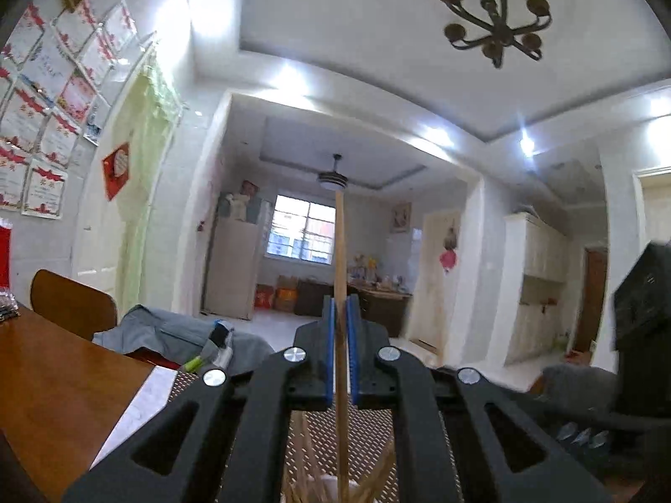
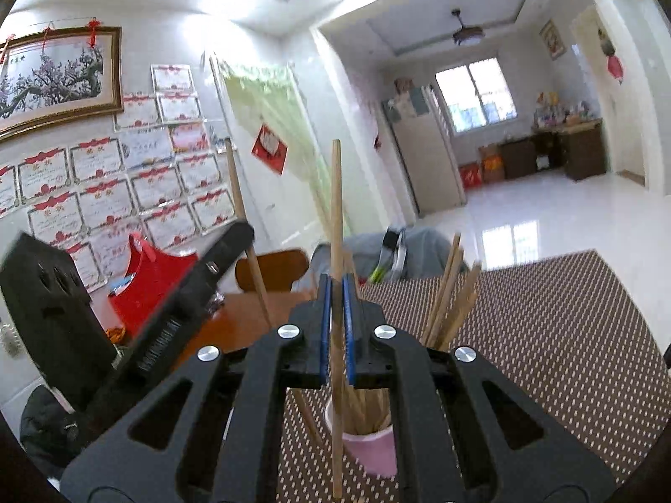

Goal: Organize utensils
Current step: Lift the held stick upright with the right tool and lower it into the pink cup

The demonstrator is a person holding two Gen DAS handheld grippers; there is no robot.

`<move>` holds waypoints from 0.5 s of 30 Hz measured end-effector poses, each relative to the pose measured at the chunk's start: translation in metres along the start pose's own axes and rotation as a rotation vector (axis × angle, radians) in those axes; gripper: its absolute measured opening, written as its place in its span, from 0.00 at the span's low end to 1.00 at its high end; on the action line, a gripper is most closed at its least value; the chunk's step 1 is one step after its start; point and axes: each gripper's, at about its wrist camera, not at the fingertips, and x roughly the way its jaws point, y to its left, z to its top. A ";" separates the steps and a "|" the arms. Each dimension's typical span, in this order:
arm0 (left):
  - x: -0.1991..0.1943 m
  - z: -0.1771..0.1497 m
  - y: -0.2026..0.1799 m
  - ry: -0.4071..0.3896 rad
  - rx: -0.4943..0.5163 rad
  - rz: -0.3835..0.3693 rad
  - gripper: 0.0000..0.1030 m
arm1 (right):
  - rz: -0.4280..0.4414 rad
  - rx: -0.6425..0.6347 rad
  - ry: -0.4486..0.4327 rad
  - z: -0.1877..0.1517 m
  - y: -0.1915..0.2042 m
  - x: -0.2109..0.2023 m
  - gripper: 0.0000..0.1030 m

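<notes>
My left gripper [image 1: 340, 310] is shut on a wooden chopstick [image 1: 339, 251] that stands upright between its blue pads, above several chopsticks [image 1: 302, 461] below it. My right gripper [image 2: 335, 289] is shut on another wooden chopstick [image 2: 335, 209], upright, just above a pink cup [image 2: 371, 448] holding several chopsticks [image 2: 451, 293]. The left gripper [image 2: 226, 251] with its chopstick [image 2: 243, 218] shows at left in the right wrist view. The right gripper's body [image 1: 641, 314] shows at the right edge of the left wrist view.
The cup stands on a brown dotted mat [image 2: 545, 356] on a wooden table [image 1: 54, 385]. A wooden chair [image 1: 71, 302], grey cloth [image 1: 176, 331] and a red container [image 2: 146, 276] lie beyond. White paper [image 1: 142, 402] lies by the mat.
</notes>
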 end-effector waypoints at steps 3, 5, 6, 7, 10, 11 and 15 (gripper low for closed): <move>0.008 -0.006 0.004 -0.024 0.001 0.026 0.05 | -0.028 -0.030 -0.072 0.003 0.003 -0.001 0.06; 0.013 -0.011 0.006 -0.024 -0.003 0.033 0.05 | -0.044 -0.051 -0.110 0.004 0.005 0.000 0.06; 0.016 -0.013 0.007 -0.019 -0.001 0.035 0.05 | -0.049 -0.056 -0.123 0.004 0.005 0.001 0.06; 0.017 -0.015 0.008 -0.016 0.001 0.035 0.05 | -0.056 -0.062 -0.133 0.003 0.005 0.003 0.06; 0.021 -0.024 0.009 -0.010 0.011 0.040 0.05 | -0.068 -0.069 -0.160 0.002 0.004 0.009 0.06; 0.021 -0.027 0.011 -0.006 0.010 0.041 0.05 | -0.067 -0.062 -0.162 0.000 0.003 0.012 0.06; 0.023 -0.036 0.013 0.029 0.023 0.043 0.05 | -0.076 -0.062 -0.160 -0.006 0.001 0.022 0.06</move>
